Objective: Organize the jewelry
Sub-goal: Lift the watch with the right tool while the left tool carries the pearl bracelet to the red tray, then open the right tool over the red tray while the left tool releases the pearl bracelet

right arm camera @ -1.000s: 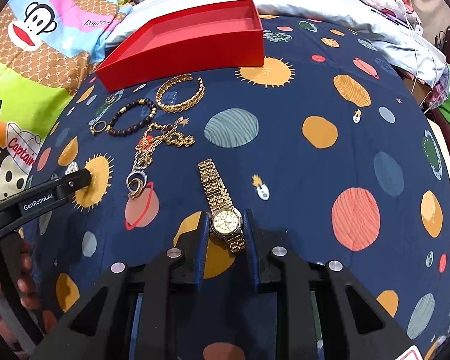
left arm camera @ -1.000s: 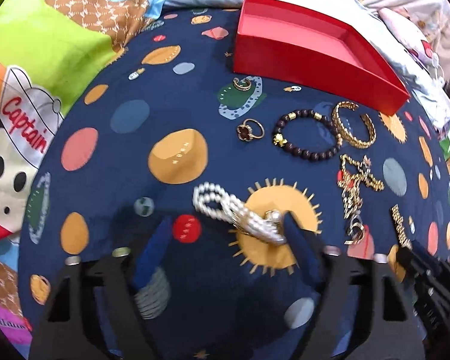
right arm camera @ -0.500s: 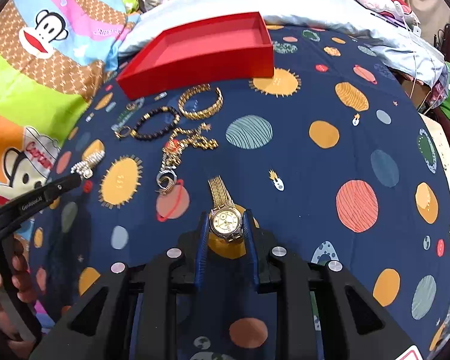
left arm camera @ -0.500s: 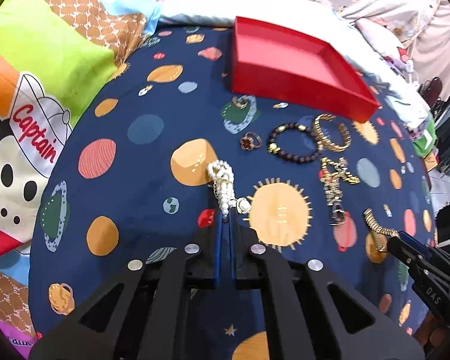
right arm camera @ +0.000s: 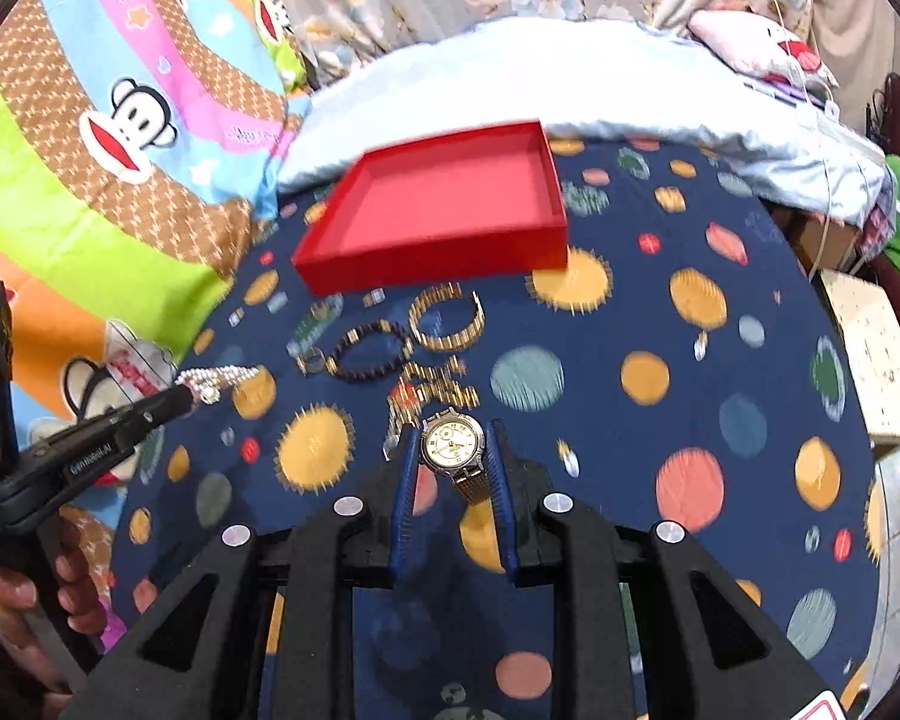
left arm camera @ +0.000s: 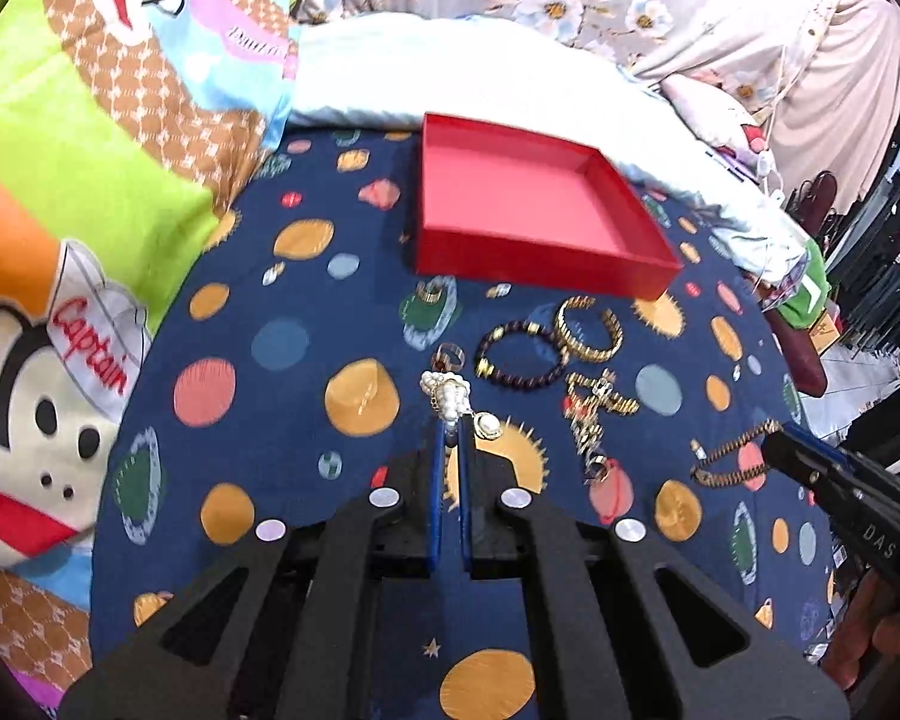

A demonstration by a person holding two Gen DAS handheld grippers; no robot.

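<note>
Bedspread (left arm camera: 258, 420) below; both pieces lifted (higher).

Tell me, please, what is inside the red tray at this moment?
Nothing shows inside the red tray: the part of its floor in view is bare in both views. The strip of floor just behind its near wall is hidden. The pearl bracelet and gold watch are still in the grippers.

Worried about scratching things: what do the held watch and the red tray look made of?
The gold-toned wristwatch looks like polished metal: shiny case, ribbed gold band, cream dial. The shallow red tray looks like matte cardboard, with thin flat walls and no shine, though this is uncertain.
</note>
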